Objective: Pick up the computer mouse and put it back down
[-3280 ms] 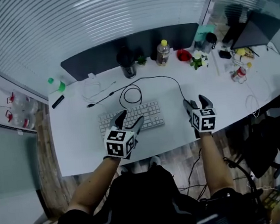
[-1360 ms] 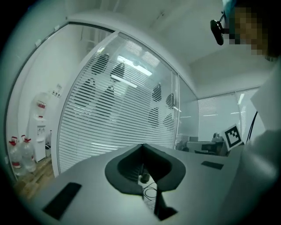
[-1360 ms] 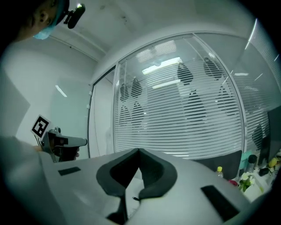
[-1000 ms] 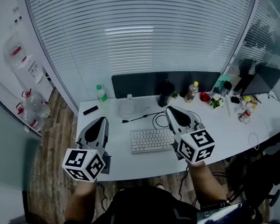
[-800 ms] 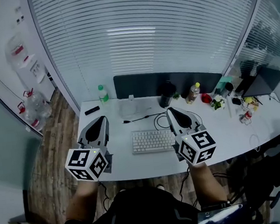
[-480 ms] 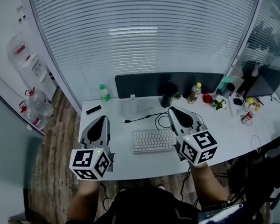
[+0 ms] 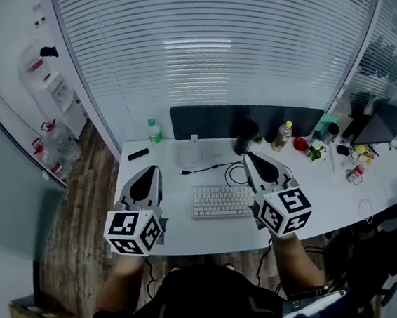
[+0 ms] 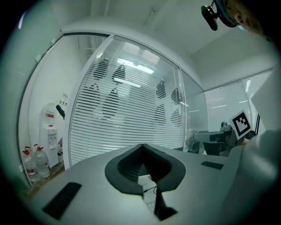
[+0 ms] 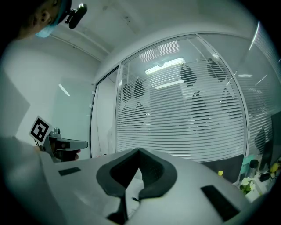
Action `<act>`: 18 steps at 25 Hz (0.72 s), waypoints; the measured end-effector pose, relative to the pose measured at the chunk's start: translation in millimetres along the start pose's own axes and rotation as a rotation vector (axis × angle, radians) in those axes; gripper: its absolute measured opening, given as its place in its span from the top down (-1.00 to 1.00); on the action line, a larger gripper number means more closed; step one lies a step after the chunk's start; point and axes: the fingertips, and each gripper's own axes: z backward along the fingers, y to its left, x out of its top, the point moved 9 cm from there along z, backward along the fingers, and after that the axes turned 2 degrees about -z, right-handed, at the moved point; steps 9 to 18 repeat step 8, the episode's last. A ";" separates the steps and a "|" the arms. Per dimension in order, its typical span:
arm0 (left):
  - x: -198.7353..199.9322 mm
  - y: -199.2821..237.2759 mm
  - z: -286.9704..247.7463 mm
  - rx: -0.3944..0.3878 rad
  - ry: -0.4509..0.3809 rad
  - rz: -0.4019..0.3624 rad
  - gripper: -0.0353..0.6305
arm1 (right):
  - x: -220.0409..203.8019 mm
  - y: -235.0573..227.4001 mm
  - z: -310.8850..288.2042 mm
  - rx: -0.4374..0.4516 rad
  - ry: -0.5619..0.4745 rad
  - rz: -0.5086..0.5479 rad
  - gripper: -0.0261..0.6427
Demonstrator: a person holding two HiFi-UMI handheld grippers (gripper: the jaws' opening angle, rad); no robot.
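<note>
While both grippers hang above the desk (image 7: 344, 199), head view: left gripper (image 7: 149, 170) and right gripper (image 7: 248, 156) flank the keyboard (image 7: 220, 200); no mouse shows, perhaps hidden behind the right one. Left gripper view: jaws closed, empty. Right gripper view: likewise. Risk: descending unopened would shove the unseen mouse.

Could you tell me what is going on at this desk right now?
A person holds a two-jaw gripper in each hand, both pointing level above the near side of the white desk. The left gripper and the right gripper are both shut, with nothing between their jaws. A keyboard lies on the desk between them. No computer mouse can be seen in any view, so nothing is being handled at this moment.
</note>
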 end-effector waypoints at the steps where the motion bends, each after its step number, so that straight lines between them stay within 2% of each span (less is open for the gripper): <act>1: 0.1 0.5 0.6 0.004 -0.003 0.002 0.81 | 0.4 0.0 -0.3 0.001 -0.001 0.000 0.93; 18: 1.1 2.2 4.4 0.002 -0.002 -0.010 0.81 | 3.3 1.9 -0.6 -0.005 -0.007 0.014 0.93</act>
